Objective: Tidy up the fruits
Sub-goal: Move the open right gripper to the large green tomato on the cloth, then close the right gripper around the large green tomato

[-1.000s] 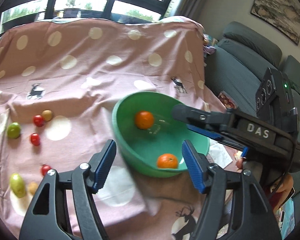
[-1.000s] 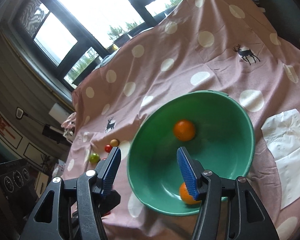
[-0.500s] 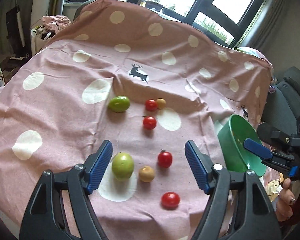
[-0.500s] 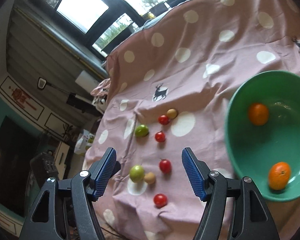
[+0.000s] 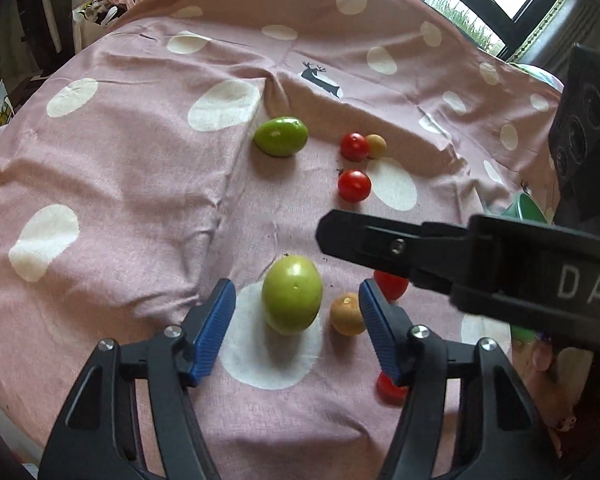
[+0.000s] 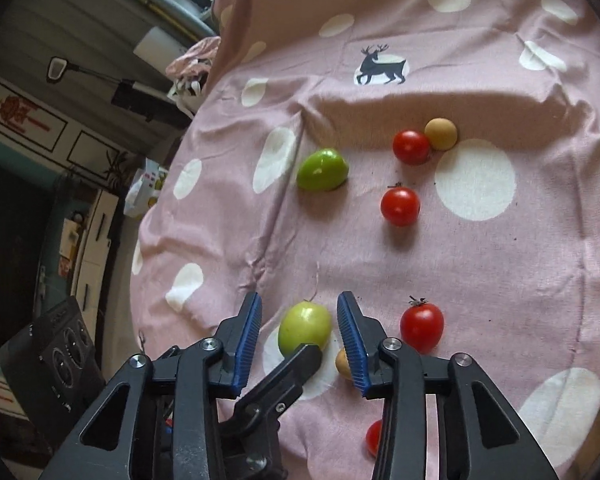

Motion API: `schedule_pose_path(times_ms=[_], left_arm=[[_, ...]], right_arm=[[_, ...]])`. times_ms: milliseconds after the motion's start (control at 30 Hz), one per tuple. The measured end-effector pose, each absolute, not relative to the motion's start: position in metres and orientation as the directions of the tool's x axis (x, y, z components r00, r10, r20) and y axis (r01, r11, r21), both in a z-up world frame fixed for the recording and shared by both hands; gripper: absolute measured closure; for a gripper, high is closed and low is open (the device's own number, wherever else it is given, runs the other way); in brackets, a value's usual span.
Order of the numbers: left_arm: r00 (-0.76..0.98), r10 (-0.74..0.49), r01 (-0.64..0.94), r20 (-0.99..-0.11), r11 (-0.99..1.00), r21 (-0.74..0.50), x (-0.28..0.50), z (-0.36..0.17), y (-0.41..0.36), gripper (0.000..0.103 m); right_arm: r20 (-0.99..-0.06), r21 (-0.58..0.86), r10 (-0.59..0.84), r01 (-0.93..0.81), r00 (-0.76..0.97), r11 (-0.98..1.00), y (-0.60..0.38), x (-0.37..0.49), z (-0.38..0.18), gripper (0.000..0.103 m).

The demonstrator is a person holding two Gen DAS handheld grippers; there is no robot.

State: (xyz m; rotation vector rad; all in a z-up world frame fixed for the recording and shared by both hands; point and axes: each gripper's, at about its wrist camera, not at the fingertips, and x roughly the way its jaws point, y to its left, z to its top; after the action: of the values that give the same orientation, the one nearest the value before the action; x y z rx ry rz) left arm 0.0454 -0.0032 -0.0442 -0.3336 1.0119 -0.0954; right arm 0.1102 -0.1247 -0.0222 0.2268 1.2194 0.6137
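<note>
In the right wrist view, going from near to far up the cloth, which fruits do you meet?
Light green fruit between the right gripper pads → red tomato beside it → lone red tomato → dark green fruit → red tomato touching a tan fruit.

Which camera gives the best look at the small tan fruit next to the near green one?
The left wrist view: the tan fruit shows almost whole, beside the green fruit. In the right wrist view it is mostly hidden behind a blue finger.
</note>
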Motion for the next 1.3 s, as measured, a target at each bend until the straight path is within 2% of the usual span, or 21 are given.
schedule_pose_path(times_ms=[100,433,567,900,1300], left_arm=[[0.536,-0.202,-0.069,-0.820,0.957,-0.282,0.046,-0.046,-0.009,0.044],[0.514,-0.216,-0.100,-0.830,0.946,-0.308,0.049,-0.055,-0.006,0.051],[0.506,-0.216,-0.107,-0.835,0.945,-0.309,0.050,-0.057,-0.005,0.056],[0.509,-0.219,-0.104,-0.832,0.944,-0.312,0.049,-0.058,-0.004,0.060],[0.521,-0.228,-0.107,-0.823,0.939,-0.328,0.047,-0.058,-0.001,0.069]], right_arm=[[-0.806,0.479,0.562,-0.355,0.185,0.803,-0.119,0.108,-0.026,0.061],[-0.802,0.514,0.581,-0.336,0.137,0.789,-0.119,0.109,-0.039,0.061],[-0.814,0.491,0.564,-0.351,0.141,0.797,-0.114,0.107,-0.041,0.061],[-0.832,0.469,0.539,-0.353,0.131,0.809,-0.108,0.108,-0.051,0.064],[-0.830,0.455,0.537,-0.373,0.152,0.809,-0.102,0.105,-0.056,0.064]])
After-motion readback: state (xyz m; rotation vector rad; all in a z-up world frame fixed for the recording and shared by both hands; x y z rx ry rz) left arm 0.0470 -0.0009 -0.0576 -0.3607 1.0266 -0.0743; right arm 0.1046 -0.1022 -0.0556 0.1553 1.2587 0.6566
